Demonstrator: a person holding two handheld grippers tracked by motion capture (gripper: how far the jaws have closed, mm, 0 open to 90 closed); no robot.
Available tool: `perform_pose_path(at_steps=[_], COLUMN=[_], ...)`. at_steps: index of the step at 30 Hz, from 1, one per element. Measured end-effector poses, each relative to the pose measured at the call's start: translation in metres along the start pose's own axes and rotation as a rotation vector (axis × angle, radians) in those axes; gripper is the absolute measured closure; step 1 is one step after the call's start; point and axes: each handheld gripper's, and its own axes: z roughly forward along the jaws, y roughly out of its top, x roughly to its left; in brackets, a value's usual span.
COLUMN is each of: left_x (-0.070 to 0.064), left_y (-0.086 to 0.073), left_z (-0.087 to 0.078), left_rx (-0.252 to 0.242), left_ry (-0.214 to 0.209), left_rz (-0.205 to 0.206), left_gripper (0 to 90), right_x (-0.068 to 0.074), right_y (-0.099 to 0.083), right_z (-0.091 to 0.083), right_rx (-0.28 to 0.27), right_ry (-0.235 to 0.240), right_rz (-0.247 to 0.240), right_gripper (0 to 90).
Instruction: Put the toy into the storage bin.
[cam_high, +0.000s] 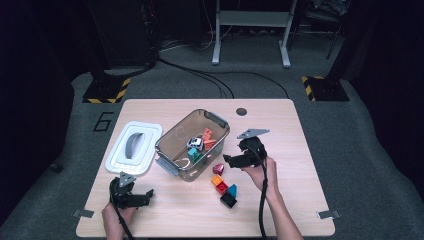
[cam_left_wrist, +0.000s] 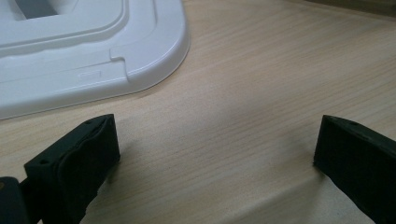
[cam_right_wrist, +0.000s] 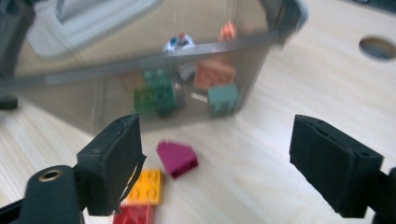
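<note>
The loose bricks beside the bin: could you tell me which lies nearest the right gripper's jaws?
The magenta brick: it lies alone, closest to the bin, ahead of the right gripper; the orange, red, blue and black ones sit farther back.

High view: overhead from the near side, facing 12 o'clock, far back | left gripper view: low, close over the white lid (cam_left_wrist: 88, 51) | right gripper view: close, facing the bin (cam_right_wrist: 140, 79); shared with the high view.

Bin (cam_high: 176, 165) sits mid-table (cam_high: 280, 210), several bricks (cam_high: 199, 144) inside it. Lid (cam_high: 134, 148) lies flat just left of the bin. Loose bricks (cam_high: 224, 187) lie on the table right of and in front of the bin's near corner. Cable hole (cam_high: 242, 111) behind the bin, near the far edge.
</note>
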Motion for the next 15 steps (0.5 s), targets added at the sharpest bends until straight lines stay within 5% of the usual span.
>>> perform_pose_path(at_steps=[15], left_x=[0.0], left_y=[0.0], left_z=[0.0], left_rx=[-0.002], left_ry=[0.001], left_rz=[0.007], left_gripper=[0.0], right_x=[0.012], right_y=[-0.062], right_z=[0.01], right_rx=[0.06], right_ry=[0.004], right_rz=[0.039], right_gripper=[14.8])
